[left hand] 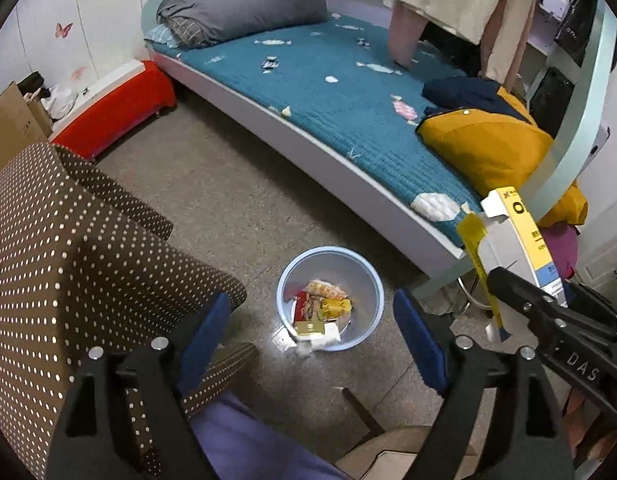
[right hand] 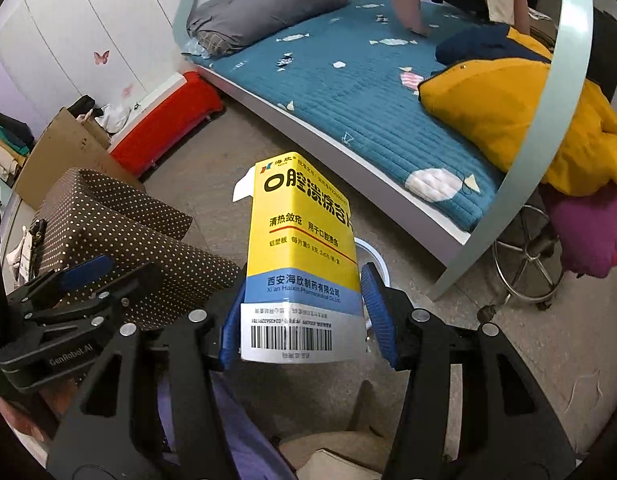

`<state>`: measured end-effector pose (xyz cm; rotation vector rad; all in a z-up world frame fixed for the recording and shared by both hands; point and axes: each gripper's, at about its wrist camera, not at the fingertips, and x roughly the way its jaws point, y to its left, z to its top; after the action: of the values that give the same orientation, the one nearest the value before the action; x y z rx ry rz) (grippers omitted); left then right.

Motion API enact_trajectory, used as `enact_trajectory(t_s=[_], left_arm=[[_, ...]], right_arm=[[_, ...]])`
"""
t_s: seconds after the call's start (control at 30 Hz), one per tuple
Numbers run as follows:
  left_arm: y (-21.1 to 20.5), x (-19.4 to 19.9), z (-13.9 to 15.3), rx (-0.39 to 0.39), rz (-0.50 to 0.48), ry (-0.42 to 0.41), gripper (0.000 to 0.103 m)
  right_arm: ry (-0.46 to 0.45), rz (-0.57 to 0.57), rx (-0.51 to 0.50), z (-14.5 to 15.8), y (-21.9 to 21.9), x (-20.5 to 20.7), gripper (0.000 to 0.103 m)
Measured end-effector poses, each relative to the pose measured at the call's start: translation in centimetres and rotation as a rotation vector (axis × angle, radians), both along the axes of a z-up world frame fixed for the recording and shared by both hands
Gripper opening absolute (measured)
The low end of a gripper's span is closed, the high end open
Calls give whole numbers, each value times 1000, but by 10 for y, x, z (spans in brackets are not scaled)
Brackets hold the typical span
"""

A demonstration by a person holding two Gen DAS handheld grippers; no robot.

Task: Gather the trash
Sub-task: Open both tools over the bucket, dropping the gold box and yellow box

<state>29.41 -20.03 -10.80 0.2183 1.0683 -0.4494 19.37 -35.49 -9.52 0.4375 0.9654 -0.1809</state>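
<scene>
A light blue trash bin (left hand: 367,280) stands on the floor with several wrappers inside. My left gripper (left hand: 312,332) is open and empty, hovering above the bin. My right gripper (right hand: 302,320) is shut on a yellow and blue medicine box (right hand: 304,248) with an open top flap; the box also shows in the left wrist view (left hand: 512,240), right of the bin. In the right wrist view the box hides most of the bin, and only the rim (right hand: 374,254) shows.
A brown polka-dot box (left hand: 68,264) stands left of the bin. A bed with a teal cover (left hand: 340,96) lies behind, with small scraps, a grey pillow and a yellow jacket (left hand: 488,148) on it. A person (left hand: 460,4) stands at the bed. A red box (left hand: 120,108) sits by the wall.
</scene>
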Motion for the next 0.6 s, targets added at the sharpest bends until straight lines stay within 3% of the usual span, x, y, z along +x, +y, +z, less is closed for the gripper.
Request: enact_trajectory(t_s=[0.23,0.37,0.47,0.6], left_arm=[[34,3,0,9,56,5,82],[51,8,4,8,104,-2,82],[58,11,6,3,124,-7,82],[62,12,5,-10,119,2,84]], right_arm=[[34,53,12,-15,16,20,54],[32,79,-1,-13,28,37,62],[17,74,-21,-8,31,43,77],[32,67,-15,-11,31,44,78]])
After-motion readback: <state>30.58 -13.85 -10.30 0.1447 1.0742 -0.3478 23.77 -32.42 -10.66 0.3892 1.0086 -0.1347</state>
